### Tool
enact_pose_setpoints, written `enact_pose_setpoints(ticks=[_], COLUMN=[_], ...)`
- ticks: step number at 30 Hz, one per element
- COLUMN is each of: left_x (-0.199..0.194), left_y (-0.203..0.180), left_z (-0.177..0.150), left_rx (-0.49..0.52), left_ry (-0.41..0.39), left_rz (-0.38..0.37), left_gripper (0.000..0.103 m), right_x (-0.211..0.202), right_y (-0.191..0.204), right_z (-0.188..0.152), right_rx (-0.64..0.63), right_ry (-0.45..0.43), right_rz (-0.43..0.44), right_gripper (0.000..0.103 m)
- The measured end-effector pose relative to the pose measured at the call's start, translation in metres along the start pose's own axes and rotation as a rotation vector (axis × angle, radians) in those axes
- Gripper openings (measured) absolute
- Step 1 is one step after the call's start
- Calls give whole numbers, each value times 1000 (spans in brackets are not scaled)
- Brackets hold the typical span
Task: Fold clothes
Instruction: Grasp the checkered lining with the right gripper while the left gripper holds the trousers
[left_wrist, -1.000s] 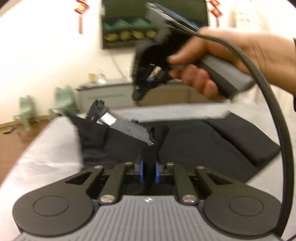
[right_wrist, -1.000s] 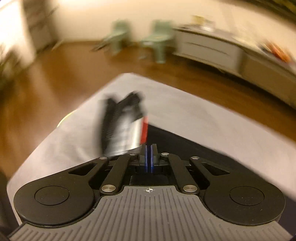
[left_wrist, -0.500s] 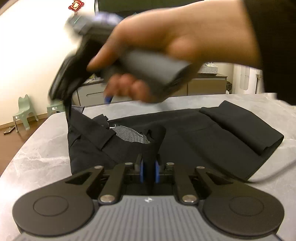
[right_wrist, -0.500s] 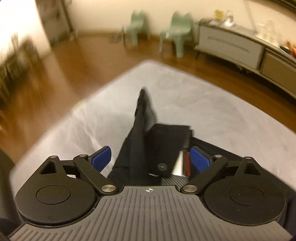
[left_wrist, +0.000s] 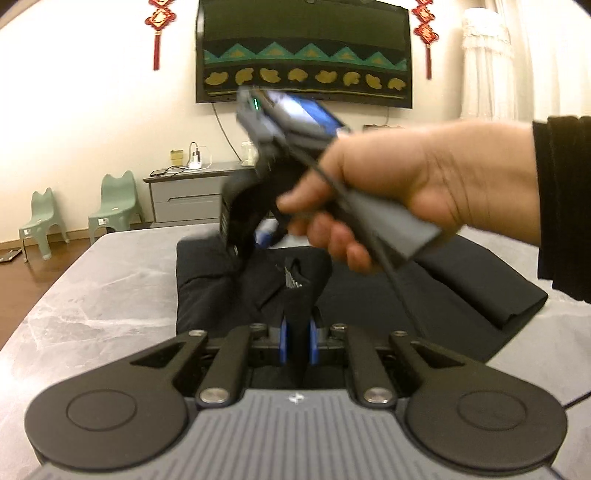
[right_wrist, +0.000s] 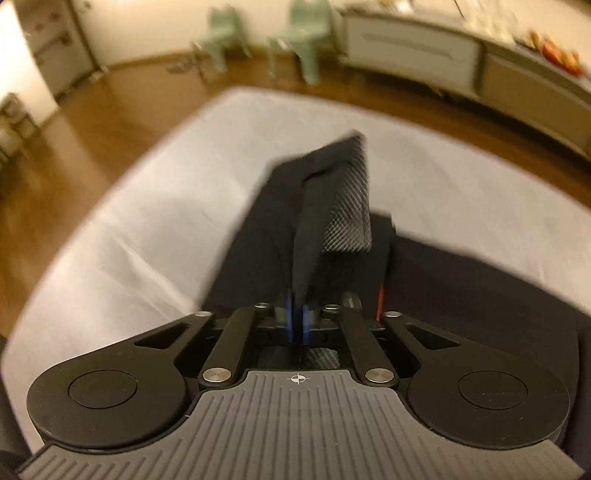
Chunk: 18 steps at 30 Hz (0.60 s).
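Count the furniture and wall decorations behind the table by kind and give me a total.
Green children's chairs: 2
Grey sideboard: 1
Red knot ornaments: 2
Patterned wall hanging: 1
Total: 6

One dark garment (left_wrist: 424, 295), two grippers, two green chairs (left_wrist: 116, 201).

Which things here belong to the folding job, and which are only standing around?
For the job:
- black fabric trousers with grey mesh lining
- left gripper, shut on the fabric
- right gripper, closing on the waistband
- grey marble table

Just around:
- two green plastic chairs
- grey cabinet
- red knot ornaments
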<state>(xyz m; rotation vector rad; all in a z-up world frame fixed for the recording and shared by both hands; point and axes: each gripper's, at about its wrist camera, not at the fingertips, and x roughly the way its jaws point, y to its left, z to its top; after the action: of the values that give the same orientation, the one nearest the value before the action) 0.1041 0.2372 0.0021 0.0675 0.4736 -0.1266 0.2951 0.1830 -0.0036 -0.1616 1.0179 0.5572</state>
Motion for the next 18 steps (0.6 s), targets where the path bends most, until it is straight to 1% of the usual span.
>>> enact_pose_setpoints(ticks=[1, 2, 4, 7, 8, 9, 10, 11, 12, 13, 14, 16, 18], left_x=[0, 1, 0, -1, -1, -1, 0, 0, 0, 0, 0, -1, -3], left_y=[-1, -1, 0, 2, 2, 1, 1, -2, -4, -5, -5, -4, -7], left_z=[-1, -2, -3, -3, -2, -2, -1, -1, -2, -2, -2, 0, 2], left_rx=[8, 15, 14, 8, 7, 5, 6, 17, 28, 34, 38, 8, 3], left_ry=[-2, -3, -2, 1, 1, 2, 2, -1, -5, -6, -7, -3, -13], left_rz=[5, 10, 16, 18, 8, -1, -10, -14, -13, -5, -1, -19, -39], left_gripper=[11, 11, 11, 11, 11, 11, 11, 11, 11, 11, 11, 11, 11], right_x=[3, 5, 7, 7, 7, 9, 10, 13, 15, 14, 13, -4, -28], right_y=[-6, -9, -10, -19, -25, -30, -35, -36, -35, -35, -35, -34, -40], right_z=[-5, -9, -16, -22, -23, -24, -25, -26, -27, -27, -26, -26, -29], right_rx=[12, 18, 6, 48, 77, 109, 141, 147, 139, 132, 125, 97, 91], right_ry=[7, 6, 8, 20, 29, 41, 53, 56, 53, 45, 35, -30, -97], right_rz=[-20, -44, -45, 2, 45, 99, 154, 177, 183, 193, 204, 194, 178], right_gripper=[55, 76, 90, 90, 90, 88, 77, 70, 64, 43, 27, 15, 13])
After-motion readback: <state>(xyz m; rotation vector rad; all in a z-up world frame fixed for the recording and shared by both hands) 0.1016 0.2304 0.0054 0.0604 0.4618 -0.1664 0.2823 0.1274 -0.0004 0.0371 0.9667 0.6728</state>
